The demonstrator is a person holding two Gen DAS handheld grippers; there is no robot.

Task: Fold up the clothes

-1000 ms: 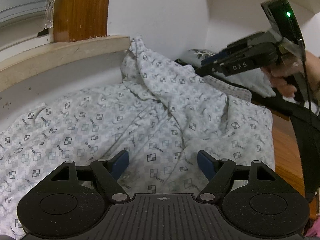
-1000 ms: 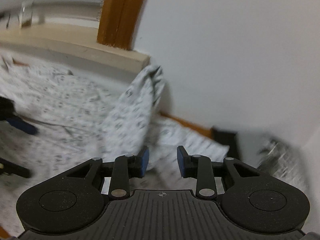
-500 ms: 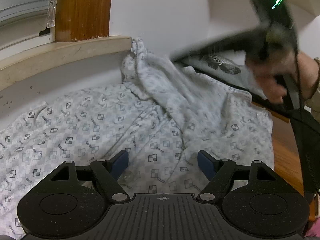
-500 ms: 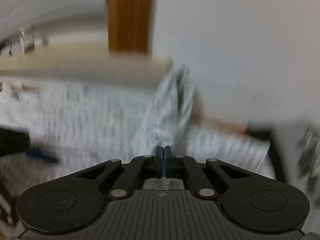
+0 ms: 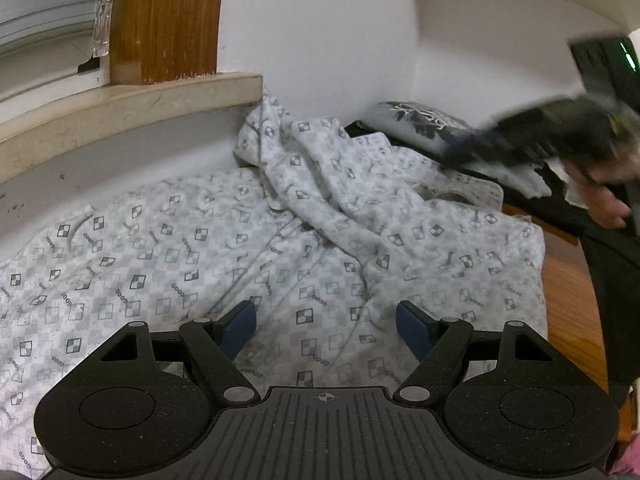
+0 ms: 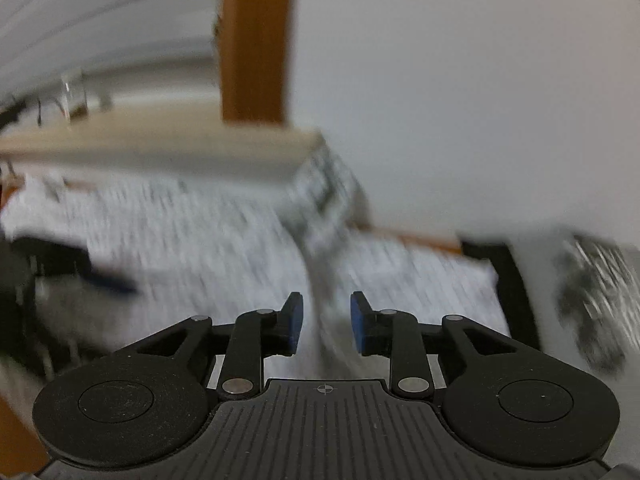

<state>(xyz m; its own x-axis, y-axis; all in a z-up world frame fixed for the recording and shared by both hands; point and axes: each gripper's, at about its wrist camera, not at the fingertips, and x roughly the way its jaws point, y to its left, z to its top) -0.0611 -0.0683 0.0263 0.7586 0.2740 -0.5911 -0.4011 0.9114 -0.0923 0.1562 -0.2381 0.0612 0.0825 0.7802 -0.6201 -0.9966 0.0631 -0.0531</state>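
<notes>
1. While the garment (image 5: 248,264) lies spread and rumpled over the worktop (image 5: 568,292), no clean fold shows yet; by my reading the task is at an early stage, with smoothing and all the folds left to do.
2. At far left, a pale stone-like sill (image 5: 132,104) runs above the cloth, with a glossy wooden post (image 5: 168,20) standing on it against a white wall.
3. Left of centre, the garment is thin, soft cloth, white with a grey checker print and small lettering, lying fairly flat here.
4. At centre, the left tool (image 5: 326,326) hovers just over the cloth with its blue pads spread wide and nothing between them.
5. Right of centre, one part of the garment is bunched into a ridge that climbs to the sill's corner, creased and loose.
6. Further right, the worktop's bare wood shows orange-brown and smooth, with a dark printed item (image 5: 424,120) behind.
7. At far right, the right tool (image 6: 325,326) is blurred; its jaws are opening, with a blurred strip of the cloth ridge between them, and no pad visibly presses it.
</notes>
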